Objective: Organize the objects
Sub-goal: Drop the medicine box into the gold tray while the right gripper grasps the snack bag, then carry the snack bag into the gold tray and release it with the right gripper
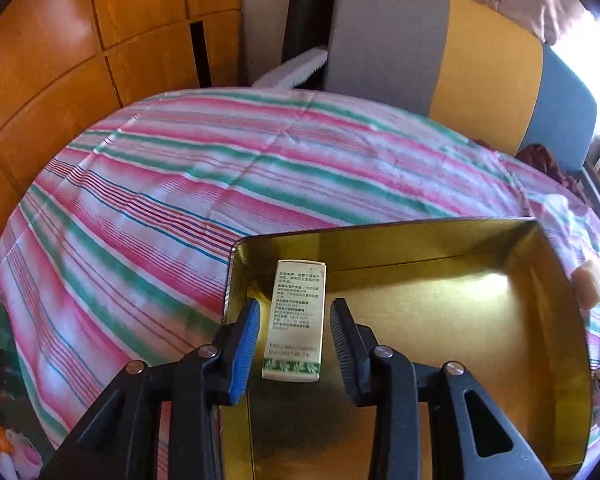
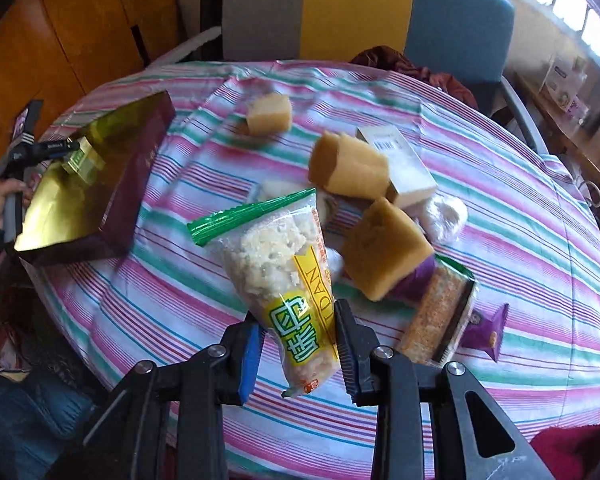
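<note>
Gripping a clear snack bag (image 2: 288,280) with green seal and yellow label above the striped surface (image 2: 520,216), your right tool (image 2: 298,344) contrasts with your left tool (image 1: 294,332), spread around a cream box (image 1: 296,320) in the gold tray (image 1: 460,320).

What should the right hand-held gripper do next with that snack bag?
Probably carry it left and set it in the gold-lined box. The right hand-held gripper is shut on the snack bag, lifted above the striped cloth. The left hand-held gripper is open around the small carton already inside.
</note>
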Action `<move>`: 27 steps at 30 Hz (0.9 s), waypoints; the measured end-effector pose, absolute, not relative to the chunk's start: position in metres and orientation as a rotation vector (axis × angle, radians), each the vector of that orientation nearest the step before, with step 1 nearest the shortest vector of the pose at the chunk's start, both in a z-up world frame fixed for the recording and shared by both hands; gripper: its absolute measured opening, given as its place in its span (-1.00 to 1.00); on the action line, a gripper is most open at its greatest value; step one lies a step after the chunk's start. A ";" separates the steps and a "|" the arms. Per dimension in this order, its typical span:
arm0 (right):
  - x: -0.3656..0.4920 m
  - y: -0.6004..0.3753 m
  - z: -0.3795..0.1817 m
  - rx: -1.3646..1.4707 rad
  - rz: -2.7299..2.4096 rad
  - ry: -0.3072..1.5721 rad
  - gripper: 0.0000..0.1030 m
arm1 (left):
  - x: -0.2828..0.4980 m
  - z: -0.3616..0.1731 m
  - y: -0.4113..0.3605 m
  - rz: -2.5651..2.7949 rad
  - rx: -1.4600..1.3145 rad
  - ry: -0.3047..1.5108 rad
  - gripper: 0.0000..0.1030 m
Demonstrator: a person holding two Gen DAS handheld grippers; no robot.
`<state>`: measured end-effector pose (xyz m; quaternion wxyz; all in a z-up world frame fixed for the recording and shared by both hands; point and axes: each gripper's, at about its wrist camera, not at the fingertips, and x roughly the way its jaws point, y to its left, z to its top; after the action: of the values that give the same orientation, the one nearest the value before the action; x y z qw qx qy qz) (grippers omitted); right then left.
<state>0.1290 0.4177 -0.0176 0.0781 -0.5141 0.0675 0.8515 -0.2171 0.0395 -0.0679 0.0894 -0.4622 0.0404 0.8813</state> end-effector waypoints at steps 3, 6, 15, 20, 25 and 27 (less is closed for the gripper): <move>0.116 0.405 -0.016 -1.526 2.595 0.224 -0.34 | -0.193 -0.050 0.032 2.651 -1.294 0.094 -0.30; 0.101 0.388 -0.016 -1.524 2.644 0.230 -0.34 | -0.167 -0.037 0.028 2.658 -1.233 0.081 -0.30; 0.074 0.341 -0.020 -1.547 2.749 0.219 -0.34 | -0.108 -0.030 0.027 2.625 -1.195 0.072 -0.30; 0.067 0.323 -0.024 -1.554 2.791 0.256 -0.34 | -0.081 -0.026 0.027 2.629 -1.168 0.078 -0.30; 0.060 0.311 -0.032 -1.571 2.799 0.321 -0.34 | -0.059 -0.021 0.026 2.628 -1.136 0.089 -0.30; 0.059 0.308 -0.033 -1.573 2.807 0.349 -0.34 | -0.054 -0.019 0.025 2.624 -1.133 0.080 -0.30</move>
<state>0.0594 0.3079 -0.0333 -0.0478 -0.4855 0.1077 0.8663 -0.0537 0.0253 -0.0188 0.1405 -0.3923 0.0278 0.9086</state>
